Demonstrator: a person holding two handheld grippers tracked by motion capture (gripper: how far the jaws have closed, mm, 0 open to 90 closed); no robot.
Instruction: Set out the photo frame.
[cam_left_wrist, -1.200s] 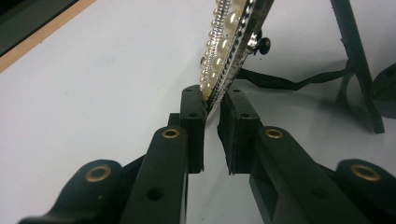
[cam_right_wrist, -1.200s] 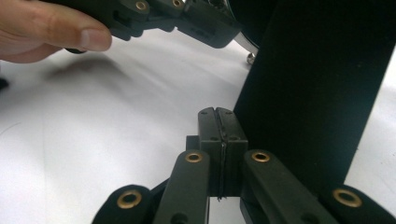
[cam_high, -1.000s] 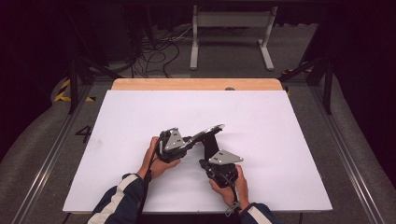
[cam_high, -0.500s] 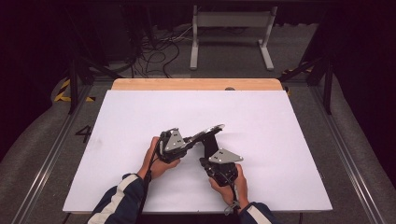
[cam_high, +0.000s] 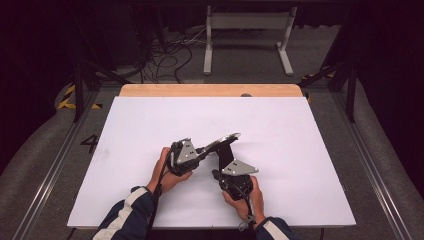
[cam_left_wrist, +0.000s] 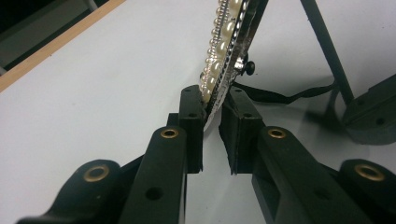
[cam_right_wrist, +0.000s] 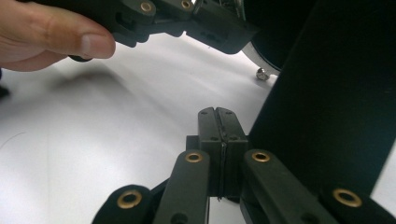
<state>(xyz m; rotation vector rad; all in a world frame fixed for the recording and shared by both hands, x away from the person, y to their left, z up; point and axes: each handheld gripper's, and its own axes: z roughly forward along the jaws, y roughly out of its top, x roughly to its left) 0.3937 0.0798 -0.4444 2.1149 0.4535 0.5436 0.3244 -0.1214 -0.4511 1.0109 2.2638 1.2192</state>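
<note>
While the lower rim of a pearl-edged picture frame is caught between its pads, the left gripper is seen clenched on that rim, its jaws having just been closing; one pad is laid on the beaded front and the other on the dark back. The right gripper is shown with its jaws pressed flat together, and whether anything thin is pinched there cannot be told. Just beside it, a black back stand of the frame is seen rising at a slant.

Outward from the jaws, the frame is held tilted above the white table, near the middle of its near half, between the two hands. A thin black strap is strung from the frame's back toward the stand, and a small knob is fixed to the back near the gripped rim.

The frame is judged light and stiff, but fragile: the pearls and metal trim could be chipped or knocked off under a hard squeeze, and any glazing could be cracked. The polished rim is likely slippery. A hold is best taken on the plain edge or the back panel, not across the beads, and the stand is best moved by its free end.
</note>
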